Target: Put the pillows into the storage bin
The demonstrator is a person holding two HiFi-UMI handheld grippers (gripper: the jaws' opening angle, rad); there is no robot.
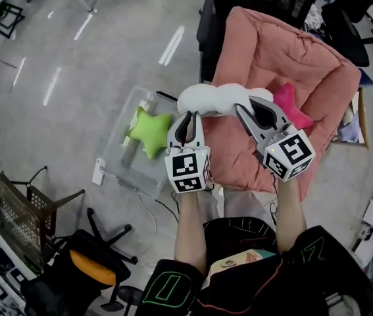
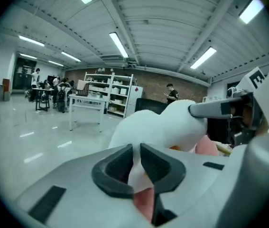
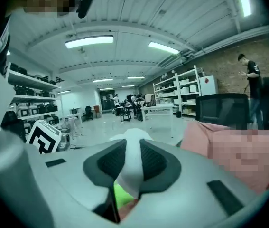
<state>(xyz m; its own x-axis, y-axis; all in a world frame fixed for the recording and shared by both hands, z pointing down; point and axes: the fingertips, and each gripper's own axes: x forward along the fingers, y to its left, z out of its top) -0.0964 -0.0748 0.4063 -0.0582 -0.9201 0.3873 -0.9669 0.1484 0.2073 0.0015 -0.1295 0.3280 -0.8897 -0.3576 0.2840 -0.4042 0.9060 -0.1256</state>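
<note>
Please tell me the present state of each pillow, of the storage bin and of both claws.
left claw: shut on the white pillow
right claw: shut on the white pillow
white pillow: held up in the air between both claws
green pillow: lying inside the storage bin
pink pillow: lying on the pink quilt, outside the bin
storage bin: open, holding the green pillow
</note>
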